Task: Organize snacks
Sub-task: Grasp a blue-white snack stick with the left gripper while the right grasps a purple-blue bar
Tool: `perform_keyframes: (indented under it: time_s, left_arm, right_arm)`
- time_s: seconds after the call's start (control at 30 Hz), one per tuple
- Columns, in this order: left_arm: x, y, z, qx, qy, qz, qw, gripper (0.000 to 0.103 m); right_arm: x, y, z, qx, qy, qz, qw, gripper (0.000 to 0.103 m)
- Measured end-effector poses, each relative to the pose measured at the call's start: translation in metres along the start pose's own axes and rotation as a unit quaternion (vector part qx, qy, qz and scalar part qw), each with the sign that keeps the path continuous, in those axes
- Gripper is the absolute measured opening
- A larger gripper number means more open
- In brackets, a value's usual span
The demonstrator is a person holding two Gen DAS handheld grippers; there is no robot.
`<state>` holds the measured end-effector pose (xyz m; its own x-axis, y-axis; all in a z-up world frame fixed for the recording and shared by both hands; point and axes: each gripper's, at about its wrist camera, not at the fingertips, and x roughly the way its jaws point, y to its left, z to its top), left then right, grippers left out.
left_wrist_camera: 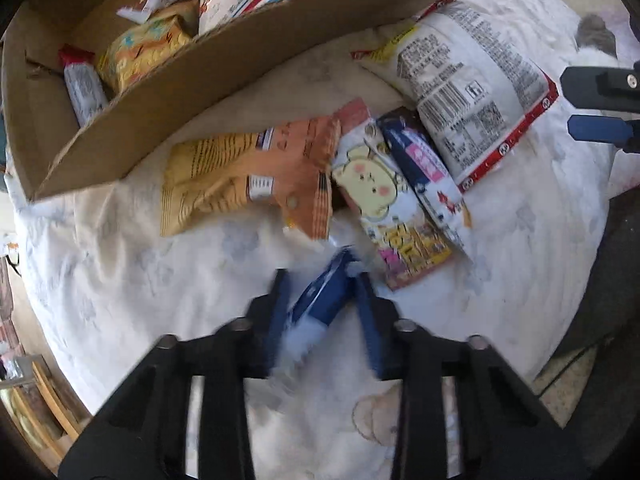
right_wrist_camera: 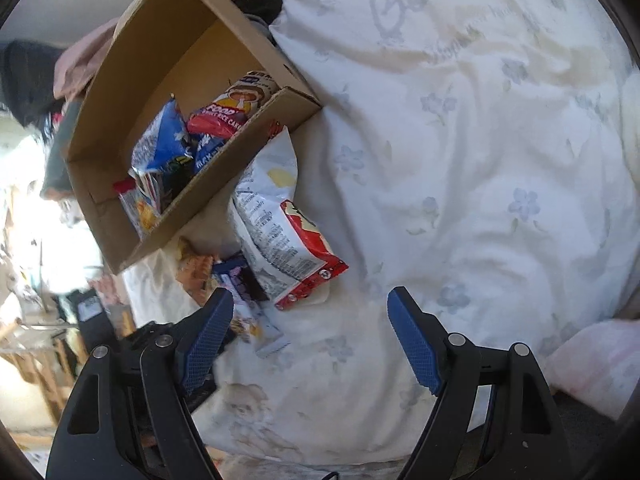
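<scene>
The left hand-held gripper (left_wrist_camera: 320, 280) clamps a blurred blue packet (left_wrist_camera: 324, 300) at bottom centre; the right hand-held gripper (right_wrist_camera: 310, 336) gapes empty, its fingers cut off below.

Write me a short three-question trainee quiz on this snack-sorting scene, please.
1. True or false: the right gripper holds a packet.
2. What is between the left gripper's pads? A) blue packet B) orange bag C) nothing
3. Where does the orange bag lie?

Key:
1. False; its jaws are open and empty.
2. A, the blue packet.
3. On the bedding, beside the cardboard box, not inside.
</scene>
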<state>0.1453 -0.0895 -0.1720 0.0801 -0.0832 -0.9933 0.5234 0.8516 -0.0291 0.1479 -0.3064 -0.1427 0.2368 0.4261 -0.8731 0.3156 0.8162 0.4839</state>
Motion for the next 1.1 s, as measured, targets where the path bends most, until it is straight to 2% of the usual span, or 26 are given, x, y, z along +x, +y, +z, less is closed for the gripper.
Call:
perform_keyframes:
  time_s: [0.17,0.23,0.33,0.47,0.63,0.77,0.87,0.93,0.97,1.1]
  left_arm:
    - [-0.012,0.012,-0.024,-0.077,0.018,-0.023,0.9966,0.014]
    - [-0.019,0.017,-0.032,-0.112,0.015,-0.025,0.9933,0.014]
    - [-0.028,0.025,-0.044,-0.173,0.011,-0.047,0.9838,0.013]
    - [-0.050,0.037,-0.056,-0.228,-0.025,-0.049,0.9722,0.013]
    - [-0.074,0.065,-0.069,-0.300,-0.072,-0.048,0.9499,0.013]
    - [-0.082,0.088,-0.067,-0.320,-0.100,-0.038,0.9413,0.013]
    - [-0.082,0.086,-0.064,-0.329,-0.112,-0.031,0.9372,0.013]
    - [-0.084,0.086,-0.051,-0.330,-0.116,-0.029,0.9364,0.013]
    - [-0.085,0.086,-0.055,-0.329,-0.118,-0.028,0.9363,0.013]
    - [-0.089,0.086,-0.053,-0.327,-0.129,-0.024,0.9358,0.013]
  right_arm:
    - [0.017,0.008,-0.010,0.003,0.062,0.051,0.997,0.082]
    - [0.027,0.014,-0.016,-0.005,0.087,0.062,0.994,0.082]
    - [0.038,0.027,-0.018,-0.019,0.100,0.069,0.992,0.080]
    - [0.053,0.046,-0.012,-0.049,0.101,0.050,0.992,0.064]
    - [0.075,0.057,-0.012,-0.078,0.114,0.011,0.990,0.047]
    - [0.081,0.064,-0.014,-0.099,0.111,-0.006,0.989,0.038]
    - [0.082,0.064,-0.013,-0.109,0.105,-0.011,0.988,0.032]
    - [0.083,0.065,-0.013,-0.116,0.102,-0.015,0.988,0.027]
    - [0.082,0.065,-0.015,-0.125,0.100,-0.019,0.987,0.019]
    - [0.065,0.076,-0.021,-0.155,0.077,-0.006,0.985,0.018]
